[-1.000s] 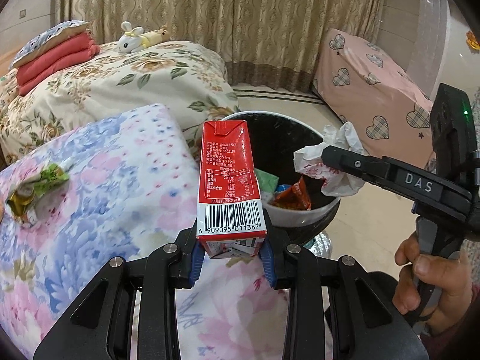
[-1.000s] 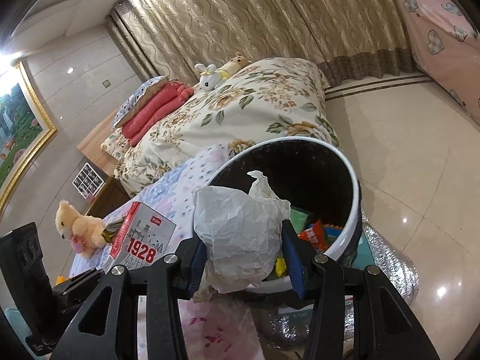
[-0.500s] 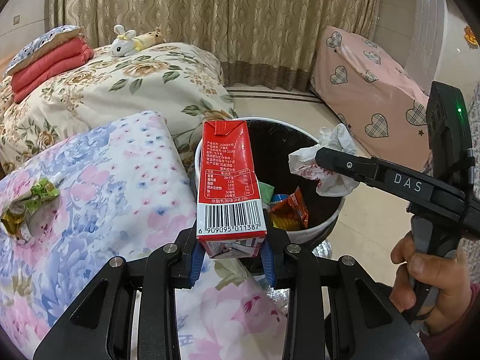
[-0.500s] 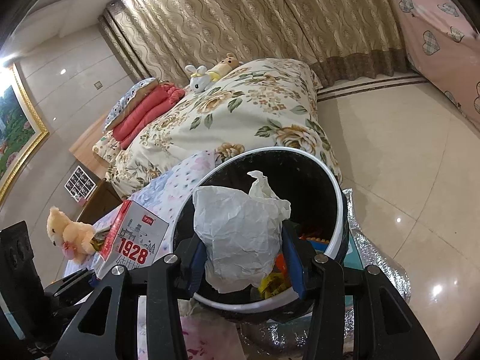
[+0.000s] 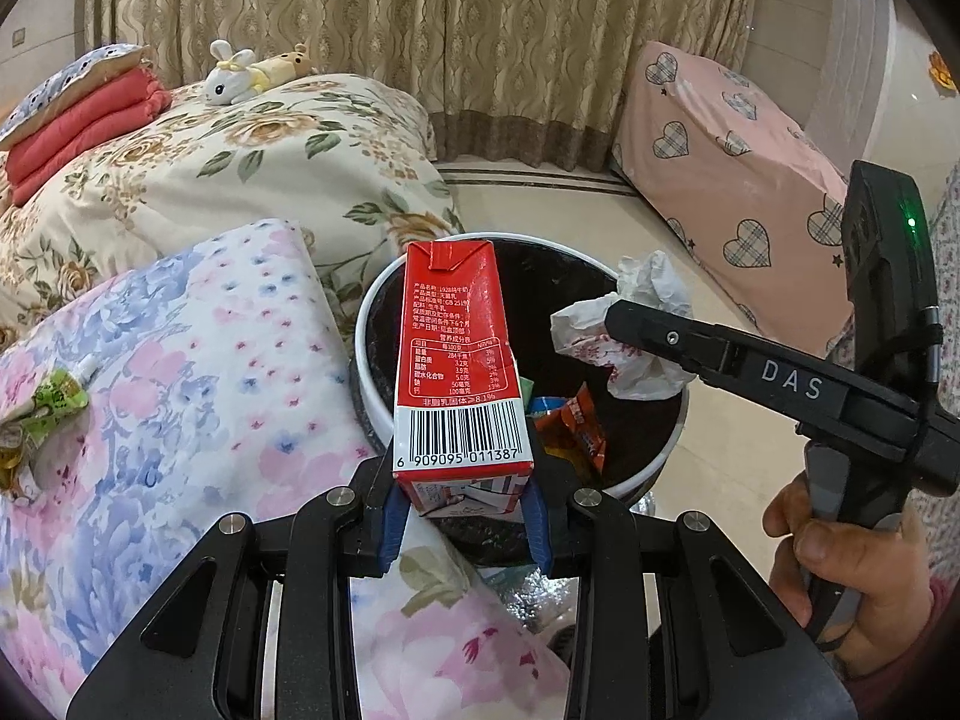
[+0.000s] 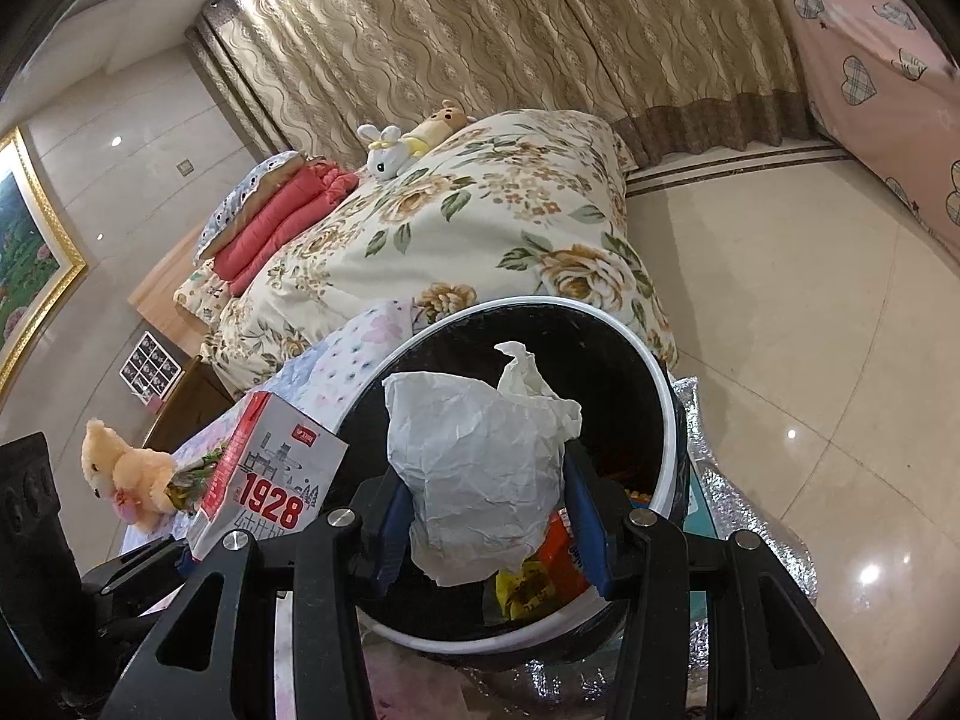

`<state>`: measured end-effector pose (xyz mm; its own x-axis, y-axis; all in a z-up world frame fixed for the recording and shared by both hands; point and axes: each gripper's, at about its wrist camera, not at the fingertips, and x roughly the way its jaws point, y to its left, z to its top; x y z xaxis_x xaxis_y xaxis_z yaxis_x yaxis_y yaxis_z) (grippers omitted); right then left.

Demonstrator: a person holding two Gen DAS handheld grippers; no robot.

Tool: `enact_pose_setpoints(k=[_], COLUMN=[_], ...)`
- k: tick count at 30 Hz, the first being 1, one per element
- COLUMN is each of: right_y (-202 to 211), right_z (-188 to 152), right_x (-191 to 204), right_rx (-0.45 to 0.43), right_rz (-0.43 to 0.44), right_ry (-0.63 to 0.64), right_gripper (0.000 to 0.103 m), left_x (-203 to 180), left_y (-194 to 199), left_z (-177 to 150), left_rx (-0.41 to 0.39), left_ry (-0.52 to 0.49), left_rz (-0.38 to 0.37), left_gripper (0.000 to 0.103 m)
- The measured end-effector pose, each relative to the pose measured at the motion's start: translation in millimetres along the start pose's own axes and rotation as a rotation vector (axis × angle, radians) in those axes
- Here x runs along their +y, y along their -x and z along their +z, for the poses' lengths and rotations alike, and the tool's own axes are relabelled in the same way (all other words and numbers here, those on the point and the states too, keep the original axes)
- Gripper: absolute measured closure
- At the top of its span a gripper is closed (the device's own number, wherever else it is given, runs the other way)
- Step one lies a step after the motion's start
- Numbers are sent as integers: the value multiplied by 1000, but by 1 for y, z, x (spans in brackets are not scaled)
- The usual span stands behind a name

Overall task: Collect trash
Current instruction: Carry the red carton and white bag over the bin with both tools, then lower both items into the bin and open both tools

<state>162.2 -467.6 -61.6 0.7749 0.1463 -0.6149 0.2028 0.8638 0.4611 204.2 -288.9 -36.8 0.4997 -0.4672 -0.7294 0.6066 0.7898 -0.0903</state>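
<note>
My left gripper (image 5: pixel 463 515) is shut on the base of an upright red milk carton (image 5: pixel 459 354), held at the near rim of a black trash bin with a white rim (image 5: pixel 366 324). My right gripper (image 6: pixel 487 525) is shut on a crumpled white paper wad (image 6: pixel 480 480) and holds it over the bin's mouth (image 6: pixel 663 420). In the left wrist view the wad (image 5: pixel 645 330) hangs from the right gripper's black fingers (image 5: pixel 672 339) above the bin. The carton (image 6: pixel 270 480) shows at lower left of the right wrist view. Wrappers (image 5: pixel 570 429) lie inside the bin.
A green snack wrapper (image 5: pixel 51 405) lies on the pastel floral quilt (image 5: pixel 180 390) at left. A flowered duvet (image 5: pixel 240 168) with folded red blankets and plush toys is behind it. A pink heart-print cover (image 5: pixel 732 192) stands at right. A silver foil bag (image 6: pixel 738 516) lies on the tiled floor beside the bin.
Both grippers have moved closer to the bin; it looms larger and more centred in both views. The paper wad now hangs further over the bin's mouth. Both grips are unchanged.
</note>
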Motion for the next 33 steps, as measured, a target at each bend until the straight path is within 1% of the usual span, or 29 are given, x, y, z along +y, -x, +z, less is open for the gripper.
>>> enact_pose_setpoints(k=[10,33], right_y=[-3,-8], right_z=[4,7], right_x=[-2,-6], right_rx=[6,13], right_rz=[-7,-12], right_ry=[-1,-5], right_gripper=[55,53], left_x=[-6,-9], left_y=[-7,-13], left_z=[6,7], left_rx=[6,15], left_ry=[-15,-15], left_rz=[2,4], left_gripper=[73,73])
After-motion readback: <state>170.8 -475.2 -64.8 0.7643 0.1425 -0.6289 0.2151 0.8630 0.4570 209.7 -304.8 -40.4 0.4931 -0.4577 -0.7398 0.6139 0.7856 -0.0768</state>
